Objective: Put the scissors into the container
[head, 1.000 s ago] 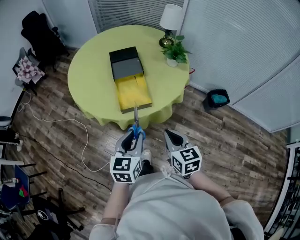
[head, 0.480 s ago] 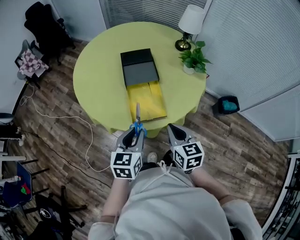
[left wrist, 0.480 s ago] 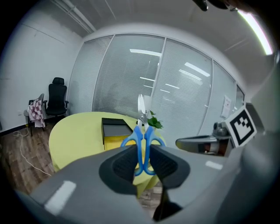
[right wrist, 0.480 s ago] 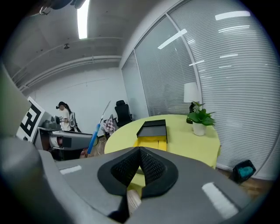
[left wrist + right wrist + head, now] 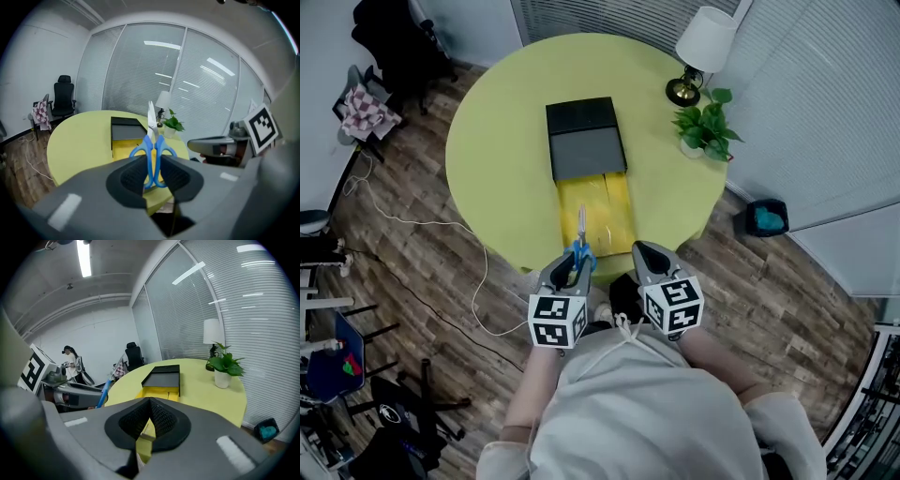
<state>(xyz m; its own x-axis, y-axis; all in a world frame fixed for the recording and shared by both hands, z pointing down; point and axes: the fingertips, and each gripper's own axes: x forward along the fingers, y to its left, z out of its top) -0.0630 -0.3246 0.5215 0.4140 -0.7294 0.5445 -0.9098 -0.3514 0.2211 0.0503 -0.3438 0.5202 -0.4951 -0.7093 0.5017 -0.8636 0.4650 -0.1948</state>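
Closer than a second earlier, the table sat just ahead of both grippers. The left gripper clamped the blue handles of the scissors, whose blades pointed over the yellow container. They looked light, stiff and slick, so the handles seemed the best hold. The right gripper was closed and empty.

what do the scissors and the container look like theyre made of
Scissors: smooth, bright blue handle loops, probably plastic. The blades are pale and catch the light, so probably steel.
Container: flat matte black upper part with a bright yellow inside showing below it. The sharp straight edges and dull finish suggest cardboard or thin plastic, but the look does not settle which.
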